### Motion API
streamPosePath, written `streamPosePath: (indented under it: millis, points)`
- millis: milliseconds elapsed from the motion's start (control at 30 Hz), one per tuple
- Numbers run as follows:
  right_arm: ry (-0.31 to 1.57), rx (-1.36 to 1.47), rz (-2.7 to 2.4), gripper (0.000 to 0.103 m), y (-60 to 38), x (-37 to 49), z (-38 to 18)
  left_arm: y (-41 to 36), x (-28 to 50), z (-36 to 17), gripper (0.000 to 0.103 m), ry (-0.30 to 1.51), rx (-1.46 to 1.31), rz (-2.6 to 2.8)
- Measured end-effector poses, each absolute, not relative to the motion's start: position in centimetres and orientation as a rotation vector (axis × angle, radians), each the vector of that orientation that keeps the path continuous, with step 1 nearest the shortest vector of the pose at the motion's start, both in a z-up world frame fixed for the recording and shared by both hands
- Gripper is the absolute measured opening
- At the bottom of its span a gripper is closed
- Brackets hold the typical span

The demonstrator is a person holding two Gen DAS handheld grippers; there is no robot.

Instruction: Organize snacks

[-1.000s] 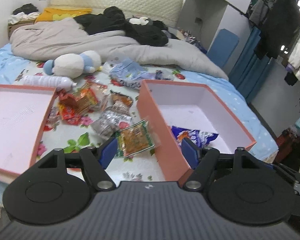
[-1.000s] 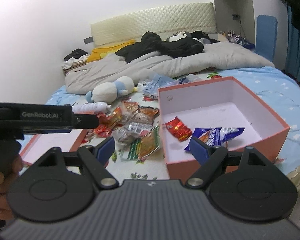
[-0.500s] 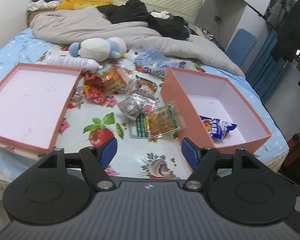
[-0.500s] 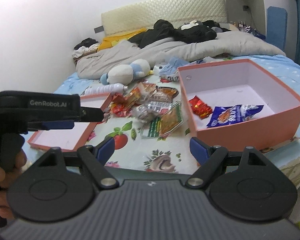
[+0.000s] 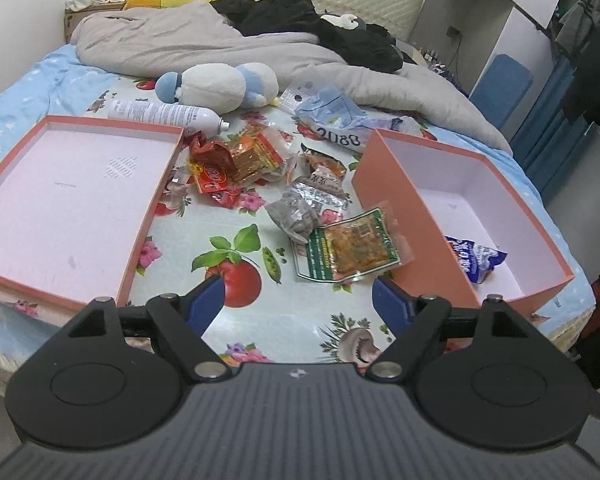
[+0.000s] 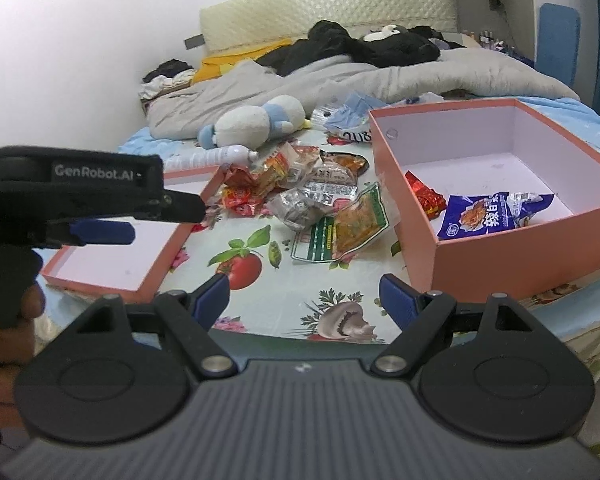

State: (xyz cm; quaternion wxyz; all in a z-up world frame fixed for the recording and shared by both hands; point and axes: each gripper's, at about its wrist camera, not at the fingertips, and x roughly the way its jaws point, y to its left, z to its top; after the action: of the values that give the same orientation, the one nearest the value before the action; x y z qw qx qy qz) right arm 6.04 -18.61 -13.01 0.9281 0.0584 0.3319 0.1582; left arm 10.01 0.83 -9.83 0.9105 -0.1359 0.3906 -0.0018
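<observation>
1. The shallow salmon-pink cardboard lid [image 5: 76, 196] lies white side up on the left.
2. Crinkled foil snack packets [image 5: 260, 164] are heaped mid-bed; a clear green-edged packet [image 5: 350, 246] leans against the deep salmon-pink box [image 6: 512, 248].
3. That box holds a blue packet [image 6: 488, 216] and a red one [image 6: 426, 198].
4. "GenRobot.AI" marks the left gripper [image 6: 100, 232]; it and the right gripper [image 6: 304, 296] gape, holding nothing.

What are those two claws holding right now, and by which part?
Nothing. The left claw and the right claw are both open and empty, hovering short of the green and orange snack packet that lies on the bed.
</observation>
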Motion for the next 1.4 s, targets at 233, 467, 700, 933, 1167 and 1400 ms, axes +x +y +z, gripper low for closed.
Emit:
streamPosePath:
  millis: [233, 467, 700, 933, 1167, 1400]
  points:
    - [0.643, 0.123, 0.308, 0.083, -15.7, 7.5, -14.7, 3.5, 13.3, -12.7, 0.084, 0.814, -0.276, -0.015]
    - [0.610, 0.122, 0.255, 0.083, -12.7, 10.3, -16.9, 6.5, 18.1, -15.5, 0.084, 0.853, -0.340, -0.046]
    - [0.642, 0.154, 0.128, 0.082, -12.4, 14.2, -19.3, 6.6, 23.3, -17.8, 0.084, 0.907, -0.368, -0.112]
    - [0.680, 0.177, 0.057, 0.082, -13.1, 17.5, -20.8, 4.2, 27.7, -19.6, 0.084, 0.965, -0.372, -0.175]
    - [0.708, 0.177, 0.003, 0.082, -13.2, 19.8, -22.2, 2.7, 31.0, -21.4, 0.083, 1.009, -0.371, -0.216]
    - [0.721, 0.173, -0.009, 0.080, -13.5, 21.2, -23.1, 2.8, 33.0, -22.4, 0.083, 1.030, -0.376, -0.201]
